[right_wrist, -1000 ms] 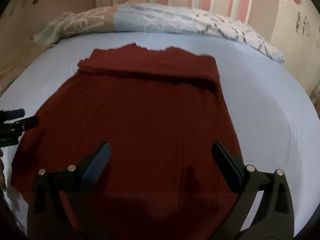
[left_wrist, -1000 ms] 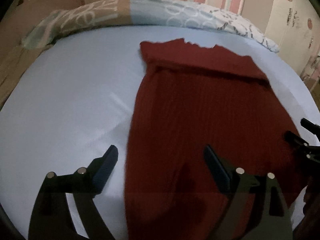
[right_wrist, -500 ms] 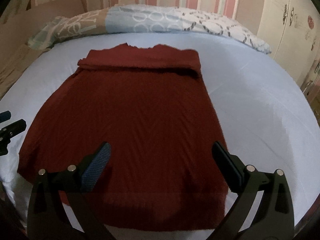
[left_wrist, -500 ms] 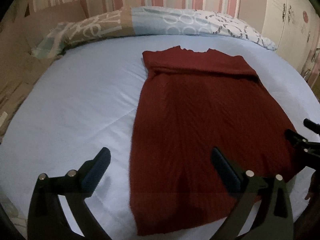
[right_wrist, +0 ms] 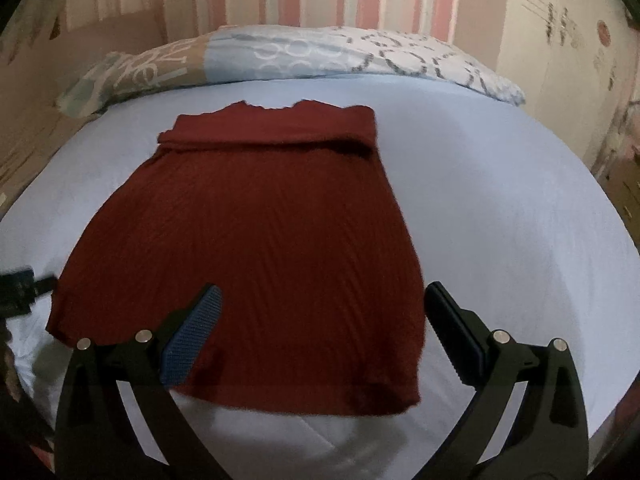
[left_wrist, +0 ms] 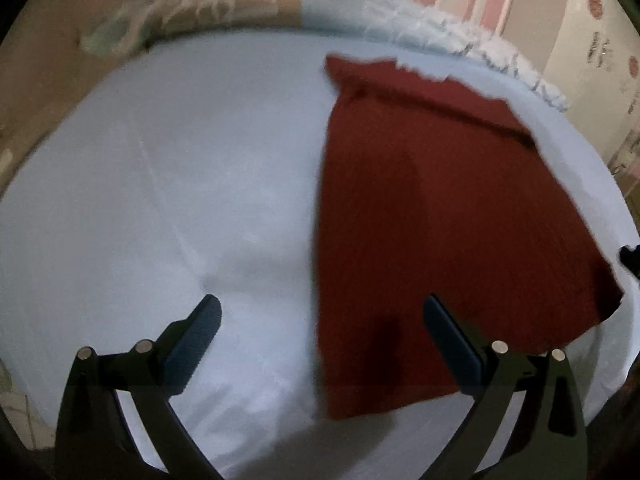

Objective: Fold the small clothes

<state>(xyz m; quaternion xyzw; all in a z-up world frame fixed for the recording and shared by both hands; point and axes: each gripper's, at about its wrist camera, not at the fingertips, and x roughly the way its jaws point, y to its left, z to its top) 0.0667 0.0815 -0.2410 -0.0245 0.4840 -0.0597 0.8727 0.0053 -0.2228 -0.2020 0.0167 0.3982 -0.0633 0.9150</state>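
Pale blue bed sheet (right_wrist: 500,208) carried the dark red garment (right_wrist: 256,240), spread flat with its top already folded over, likely readying a hem fold. Left gripper (left_wrist: 318,336) and right gripper (right_wrist: 320,328) hovered spread wide, empty.

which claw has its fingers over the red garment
The right claw: its fingers straddle the red knit garment near its bottom hem. The left claw sits mostly over bare blue sheet.

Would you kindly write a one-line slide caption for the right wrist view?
Open right gripper poised over the near hem of a dark red garment spread on a pale blue bed.
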